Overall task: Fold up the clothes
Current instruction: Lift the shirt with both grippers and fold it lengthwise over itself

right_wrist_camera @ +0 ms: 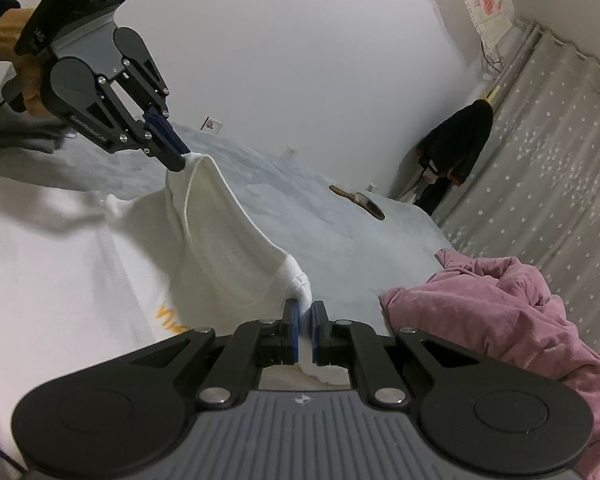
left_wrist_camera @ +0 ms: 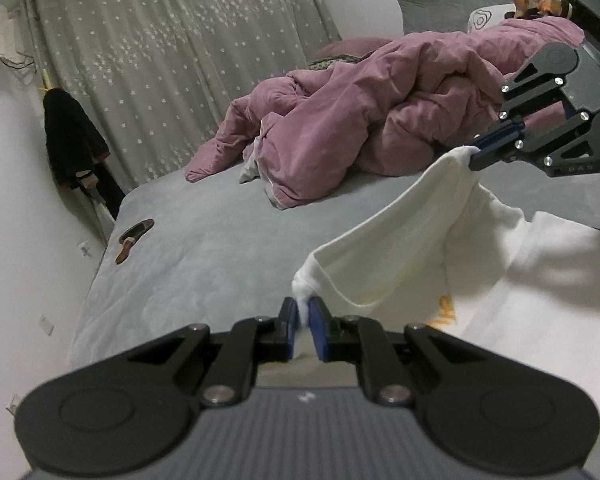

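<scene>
A white garment (left_wrist_camera: 400,248) with a yellow print (left_wrist_camera: 444,312) lies partly on the grey bed (left_wrist_camera: 200,260), with one edge lifted off it. My left gripper (left_wrist_camera: 304,312) is shut on one bunched corner of that edge. My right gripper (left_wrist_camera: 476,154) comes in from the upper right, shut on the other corner. In the right wrist view the right gripper (right_wrist_camera: 305,314) pinches the white garment (right_wrist_camera: 220,240) at the bottom centre. Up left, the left gripper (right_wrist_camera: 182,160), held by a hand (right_wrist_camera: 28,88), clamps the far corner. The raised edge sags between the two grips.
A crumpled purple duvet (left_wrist_camera: 360,120) (right_wrist_camera: 520,312) lies heaped on the bed beyond the garment. A person (left_wrist_camera: 536,0) lies at the headboard. A brown slipper (left_wrist_camera: 134,238) (right_wrist_camera: 360,202) rests near the bed's edge. A dark coat (left_wrist_camera: 72,136) hangs beside the starred curtain.
</scene>
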{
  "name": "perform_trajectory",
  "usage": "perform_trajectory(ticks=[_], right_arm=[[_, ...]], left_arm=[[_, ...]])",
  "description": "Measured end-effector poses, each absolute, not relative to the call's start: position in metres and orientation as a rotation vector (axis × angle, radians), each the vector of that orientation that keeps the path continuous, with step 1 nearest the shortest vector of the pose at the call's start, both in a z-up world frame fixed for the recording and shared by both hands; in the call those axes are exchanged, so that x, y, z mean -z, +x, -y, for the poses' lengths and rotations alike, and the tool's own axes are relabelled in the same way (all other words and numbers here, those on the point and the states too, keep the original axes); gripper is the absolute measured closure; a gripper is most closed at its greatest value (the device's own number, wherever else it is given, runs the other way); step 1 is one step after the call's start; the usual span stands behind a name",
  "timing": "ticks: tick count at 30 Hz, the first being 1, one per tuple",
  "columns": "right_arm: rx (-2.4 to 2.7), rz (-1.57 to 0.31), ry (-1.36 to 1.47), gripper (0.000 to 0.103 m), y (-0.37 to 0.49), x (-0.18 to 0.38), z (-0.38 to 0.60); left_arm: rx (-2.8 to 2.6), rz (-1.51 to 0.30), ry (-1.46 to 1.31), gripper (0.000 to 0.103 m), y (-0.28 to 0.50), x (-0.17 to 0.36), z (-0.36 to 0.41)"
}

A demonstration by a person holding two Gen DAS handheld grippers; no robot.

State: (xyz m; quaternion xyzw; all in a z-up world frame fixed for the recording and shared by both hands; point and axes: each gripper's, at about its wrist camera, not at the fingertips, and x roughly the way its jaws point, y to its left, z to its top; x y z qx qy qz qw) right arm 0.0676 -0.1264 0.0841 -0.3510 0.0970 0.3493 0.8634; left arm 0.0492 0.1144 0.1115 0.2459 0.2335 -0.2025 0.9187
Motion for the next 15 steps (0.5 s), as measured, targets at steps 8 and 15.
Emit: perform_trajectory(ticks=[8,15], right_arm=[[-0.737,-0.201,-0.75,0.096,0.024,-0.084,0.131],[-0.74,-0.231,-0.746,0.096,-0.009,-0.078,0.137]], left_arm=[[0.393,-0.454,0.477,0.093,-0.001,-0.112,-0.112],[0.396,-0.454,0.443,0.094,-0.04,-0.102,-0.116]])
